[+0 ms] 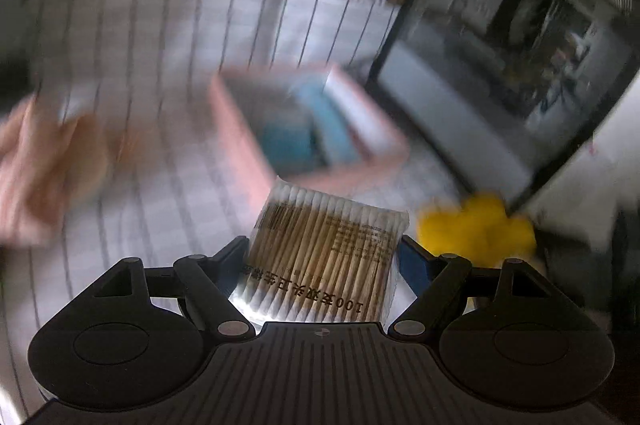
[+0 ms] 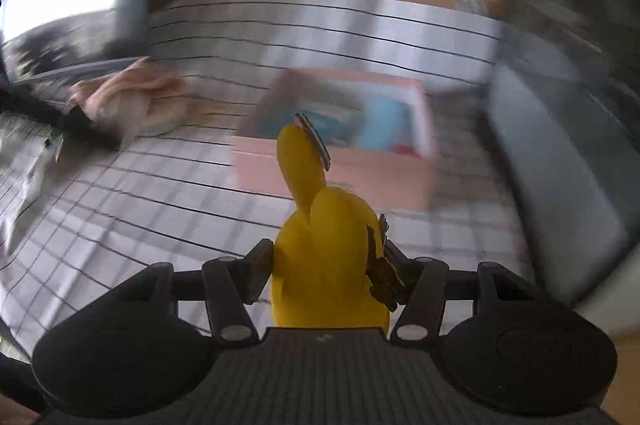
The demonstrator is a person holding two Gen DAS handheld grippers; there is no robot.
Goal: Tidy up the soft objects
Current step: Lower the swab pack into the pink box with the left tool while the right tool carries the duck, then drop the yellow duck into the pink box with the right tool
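Observation:
A clear pack of cotton swabs sits between the fingers of my left gripper, which is shut on it above the checked cloth. A yellow plush toy with a long ear sticking up is clamped in my right gripper; the same toy shows blurred at the right of the left wrist view. Ahead of both grippers stands an open pink box with blue items inside. Both views are motion-blurred.
A white cloth with dark grid lines covers the table. A crumpled pink cloth lies left of the box. A dark screen stands right of the box in the left wrist view. A grey flat object lies at the right.

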